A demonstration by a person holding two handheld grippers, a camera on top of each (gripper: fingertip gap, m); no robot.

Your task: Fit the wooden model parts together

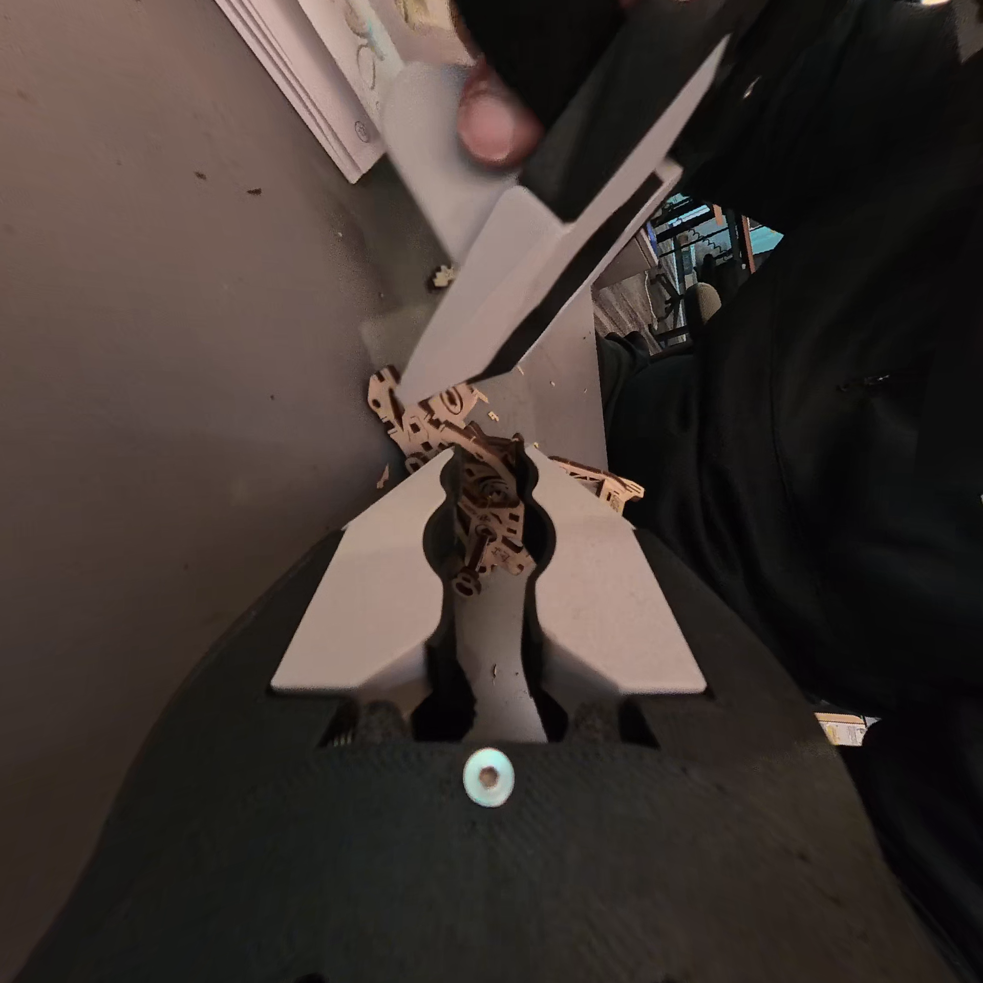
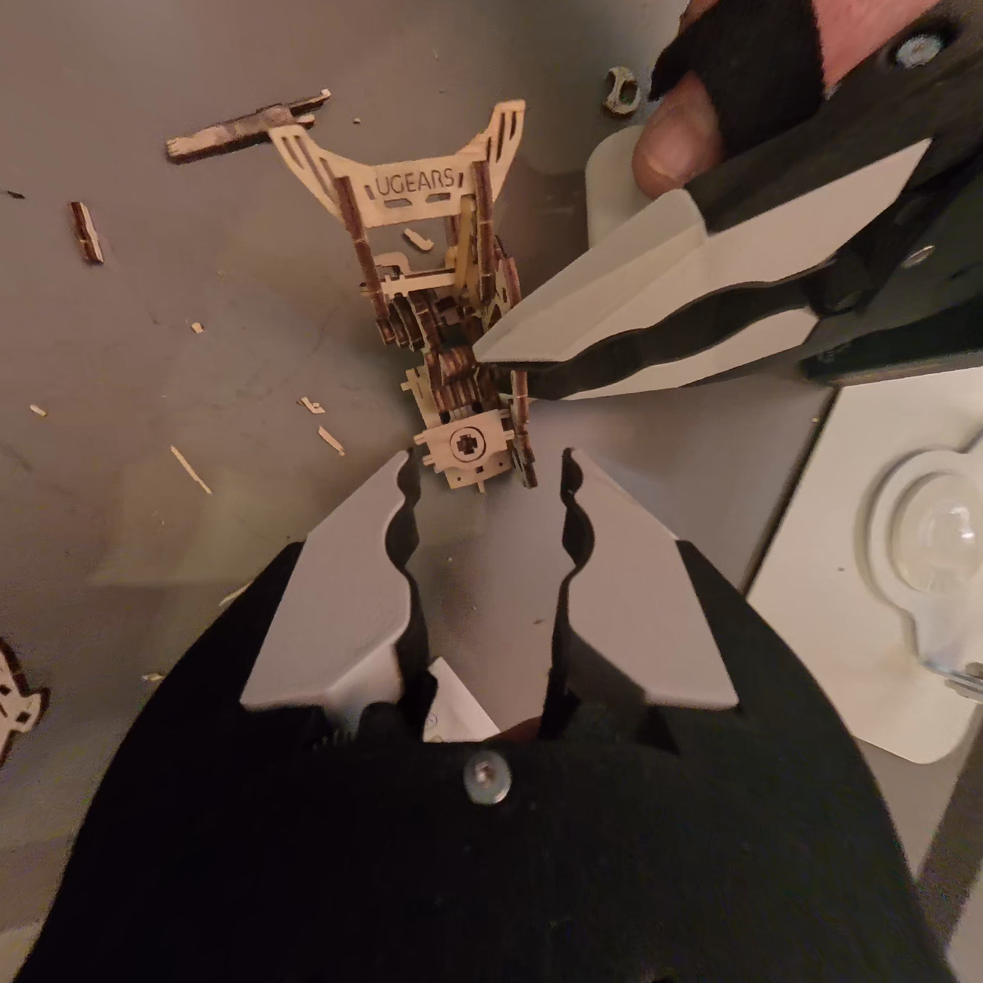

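On table [image 2: 159, 346]: pale, dark-edged wooden model [image 2: 441, 298], partly assembled.
Left gripper [image 2: 497, 367]: clamped on model's middle.
Right gripper [image 2: 486, 457]: jaws wide, apart from model's near end.
Surroundings: scraps [image 2: 244, 130] left; white tray [image 2: 798, 505] right.

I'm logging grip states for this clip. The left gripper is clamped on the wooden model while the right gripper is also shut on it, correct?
Not quite. The left gripper is clamped on the wooden model, but the right gripper is open: the right wrist view shows its fingers spread, apart from the model's near end.
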